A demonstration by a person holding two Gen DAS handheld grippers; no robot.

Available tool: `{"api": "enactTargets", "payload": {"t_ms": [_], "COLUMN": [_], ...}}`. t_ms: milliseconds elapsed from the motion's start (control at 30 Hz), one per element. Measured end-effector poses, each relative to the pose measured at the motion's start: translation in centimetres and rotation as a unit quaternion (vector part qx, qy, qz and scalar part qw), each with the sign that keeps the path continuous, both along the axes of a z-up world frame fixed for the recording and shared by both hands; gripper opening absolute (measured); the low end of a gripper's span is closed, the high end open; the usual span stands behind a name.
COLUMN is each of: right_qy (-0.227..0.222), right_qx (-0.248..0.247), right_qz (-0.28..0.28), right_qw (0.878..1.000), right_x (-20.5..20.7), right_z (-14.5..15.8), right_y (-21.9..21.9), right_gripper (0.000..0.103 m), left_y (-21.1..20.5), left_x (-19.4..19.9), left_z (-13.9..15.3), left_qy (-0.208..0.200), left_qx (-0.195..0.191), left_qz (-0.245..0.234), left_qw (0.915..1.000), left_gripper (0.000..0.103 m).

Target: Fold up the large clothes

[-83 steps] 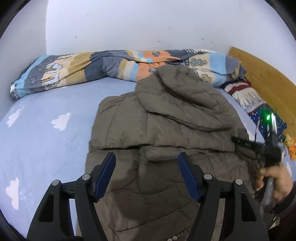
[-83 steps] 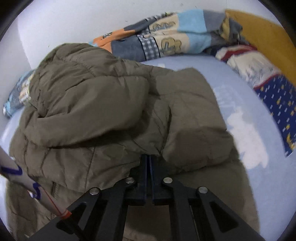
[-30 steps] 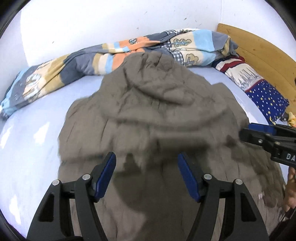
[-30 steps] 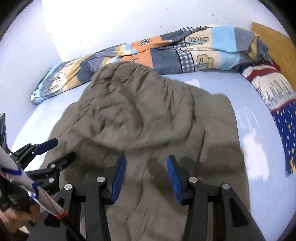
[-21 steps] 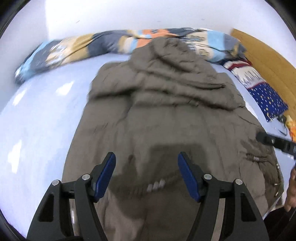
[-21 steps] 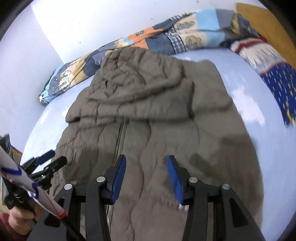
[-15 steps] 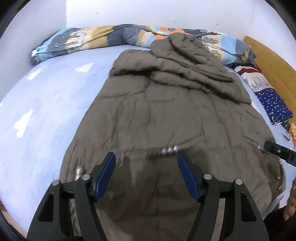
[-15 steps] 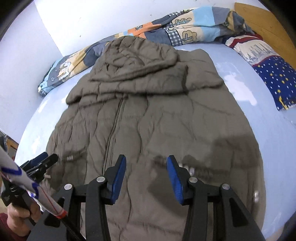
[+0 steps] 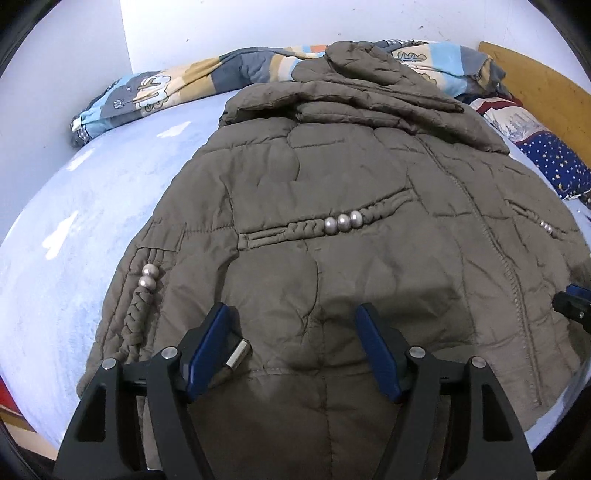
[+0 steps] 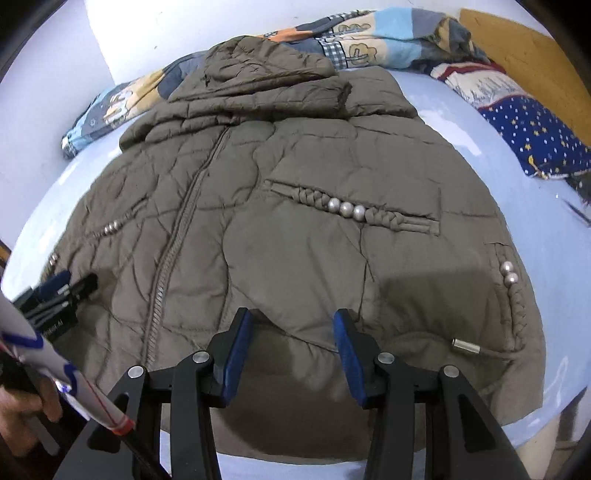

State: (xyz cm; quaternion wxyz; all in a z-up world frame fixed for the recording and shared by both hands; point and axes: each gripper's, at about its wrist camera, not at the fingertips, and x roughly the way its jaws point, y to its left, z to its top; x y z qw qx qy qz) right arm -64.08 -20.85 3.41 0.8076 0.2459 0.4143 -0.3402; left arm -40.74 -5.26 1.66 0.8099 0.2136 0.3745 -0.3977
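The jacket, olive and quilted, lies front-up and spread flat on the pale blue bed, its hood bunched at the far end against a patchwork quilt that runs along the white wall. A zipper runs down the jacket's middle, and braided pocket trims with 3 silver beads cross each side of the front. The left gripper hangs over the hem near the jacket's left side, its blue-padded jaws set wide apart and holding nothing; a silver cord end lies just beside its left finger. The right gripper sits over the hem on the other side, jaws likewise spread and empty, with another cord end lying on the fabric to its right. In the right wrist view the left gripper's tip shows at the left edge over the jacket's hem corner, with the person's hand below it. A starry blue pillow and a striped pillow lie at the bed's right, by a wooden headboard.
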Motion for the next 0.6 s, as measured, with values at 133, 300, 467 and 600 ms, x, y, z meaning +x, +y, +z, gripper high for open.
{"api": "enactTargets", "payload": {"t_ms": [133,300,467,600], "right_qy": [0.004,0.002,0.009,0.011], "right_qx": [-0.002,-0.002,-0.008,-0.01], "right_qz": [0.002,0.0,0.001,0.001], "right_qw": [1.0,1.0,1.0,1.0], "right_x": [-0.4,-0.6,-0.4,-0.4], "right_z": [-1.0,-1.2,-1.4,-1.4], "right_y": [0.2,0.2,0.3,0.3], "right_gripper": [0.052,0.053,0.055,0.056], "left_y": [-0.2,-0.1,-0.2,-0.2], "left_x": [-0.8,-0.8,-0.8,-0.8], "left_z": [-0.6,-0.7,-0.7,-0.7], "left_qy": [-0.032,-0.037,-0.037,-0.039], "left_qx": [0.003,0.002,0.001,0.002], "left_qz": [-0.003,-0.004,-0.003,-0.003], "left_qw": [0.9995,0.9993,0.9993,0.9992], "left_gripper": [0.073,0.074,0.074,0.075]}}
